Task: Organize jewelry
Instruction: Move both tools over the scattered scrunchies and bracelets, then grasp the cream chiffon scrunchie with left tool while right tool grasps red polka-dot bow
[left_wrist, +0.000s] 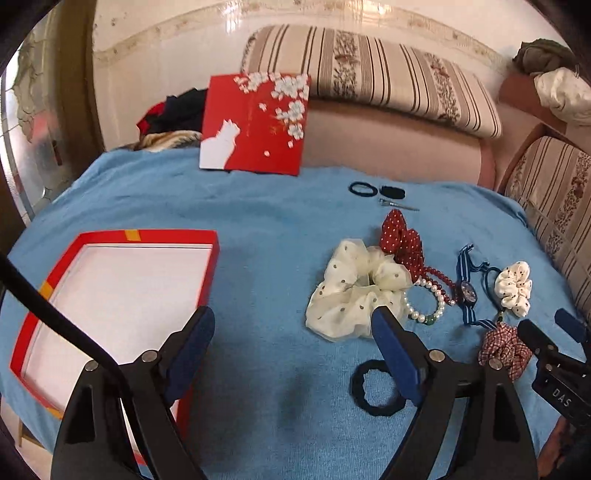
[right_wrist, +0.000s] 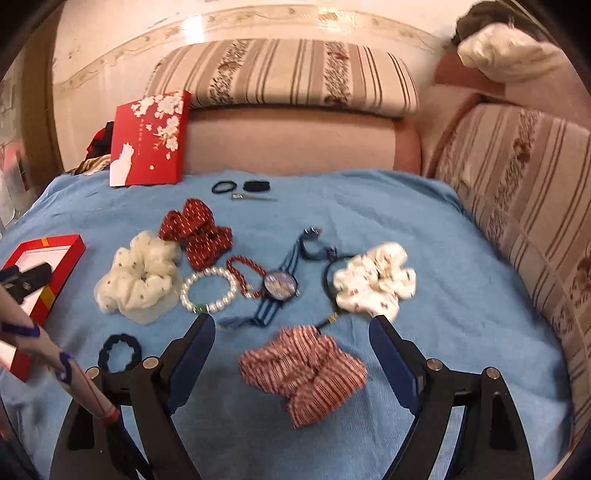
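An open red box (left_wrist: 170, 234) with a white inside lies at the left on the blue cloth. My left gripper (left_wrist: 293, 317) hangs open and holds nothing, between the box and a cream dotted scrunchie (left_wrist: 354, 291). A black hair tie (left_wrist: 376, 387) lies under its right finger. My right gripper (right_wrist: 293, 321) is open above a red plaid scrunchie (right_wrist: 303, 373), pads apart from it. Ahead lie a pearl bracelet (right_wrist: 208, 290), a red bead bracelet (right_wrist: 243, 273), a blue watch (right_wrist: 280, 286), a red bow (right_wrist: 197, 230) and a white printed scrunchie (right_wrist: 373, 286).
The box's red lid (left_wrist: 255, 125) leans against a striped sofa (left_wrist: 369, 74) at the back. Two black hair ties (left_wrist: 364, 189) and a metal clip (left_wrist: 399, 205) lie near the cloth's far edge. More sofa cushions (right_wrist: 517, 206) border the right side. A patterned sleeve (right_wrist: 55, 362) crosses the lower left.
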